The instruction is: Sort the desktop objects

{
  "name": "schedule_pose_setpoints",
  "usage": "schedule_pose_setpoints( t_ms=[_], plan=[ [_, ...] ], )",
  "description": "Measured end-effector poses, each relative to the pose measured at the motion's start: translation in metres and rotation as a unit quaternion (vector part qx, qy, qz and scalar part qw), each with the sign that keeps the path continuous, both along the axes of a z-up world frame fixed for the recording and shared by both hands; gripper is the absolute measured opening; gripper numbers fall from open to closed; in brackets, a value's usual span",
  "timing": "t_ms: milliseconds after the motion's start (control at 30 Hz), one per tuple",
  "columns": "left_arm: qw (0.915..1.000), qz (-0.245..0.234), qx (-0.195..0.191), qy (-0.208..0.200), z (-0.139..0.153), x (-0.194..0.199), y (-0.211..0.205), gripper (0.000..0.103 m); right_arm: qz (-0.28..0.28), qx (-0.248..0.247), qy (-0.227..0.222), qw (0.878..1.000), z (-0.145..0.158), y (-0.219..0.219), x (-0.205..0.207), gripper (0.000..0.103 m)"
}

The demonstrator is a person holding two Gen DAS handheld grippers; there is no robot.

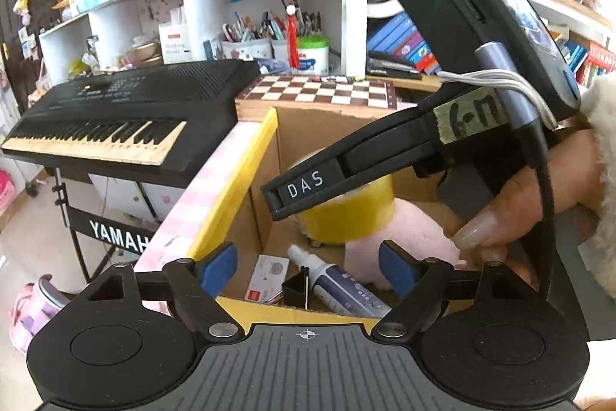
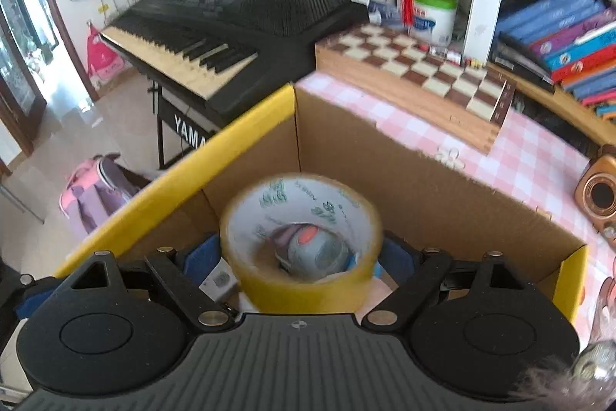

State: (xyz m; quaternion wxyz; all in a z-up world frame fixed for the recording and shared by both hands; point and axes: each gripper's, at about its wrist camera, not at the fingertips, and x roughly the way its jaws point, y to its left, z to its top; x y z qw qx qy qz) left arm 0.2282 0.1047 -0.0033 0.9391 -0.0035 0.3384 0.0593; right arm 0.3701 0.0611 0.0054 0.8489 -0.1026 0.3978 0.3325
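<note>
Yellow tape roll (image 2: 302,243): a wide ring with a glossy yellow outer wall and a white inner core printed in green, blurred in both views. It sits between the blue pads (image 2: 200,259) of the right gripper (image 2: 302,262), over the open cardboard box (image 2: 423,187). Whether the pads press on its sides cannot be told; the jaws stand wide.

The box is plain brown corrugated card with bright yellow rim flaps, standing on a pink-and-white checked tablecloth (image 2: 519,156). Inside it lie a soft pink plush toy (image 1: 408,237), a white and blue spray bottle (image 1: 327,276), a small white card pack (image 1: 267,278) and a black binder clip (image 1: 296,289).

The left gripper (image 1: 308,266) is open with nothing between its blue pads, held at the near edge of the box and tilted down into it. In its view the right gripper's black body crosses from the right, angled down, gripped by a hand (image 1: 539,195) in a fluffy white sleeve (image 1: 604,180).

Beyond the box: a wooden chessboard (image 2: 423,68) and a black keyboard (image 2: 231,26).
</note>
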Motion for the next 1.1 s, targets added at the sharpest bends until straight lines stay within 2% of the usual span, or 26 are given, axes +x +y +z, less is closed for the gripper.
schedule_pose_setpoints(
  t_ms=[233,567,833,1100],
  plan=[
    [0.9997,0.000,-0.008,-0.025,0.010,-0.019,0.003,0.084,-0.017,0.021,-0.030,0.999,0.021,-0.014,-0.025,0.088],
    [0.9976,-0.014,-0.016,-0.066,0.024,-0.056,0.004,0.090,-0.082,0.047,-0.080,0.992,0.051,-0.055,-0.074,0.088],
    [0.9952,-0.031,-0.020,-0.091,0.035,-0.094,0.004,0.095,-0.160,0.068,-0.134,0.976,0.068,-0.099,-0.137,0.088],
    [0.9919,-0.055,-0.021,-0.112,0.039,-0.130,-0.008,0.097,-0.237,0.068,-0.186,0.951,0.073,-0.147,-0.208,0.088]
  ],
)
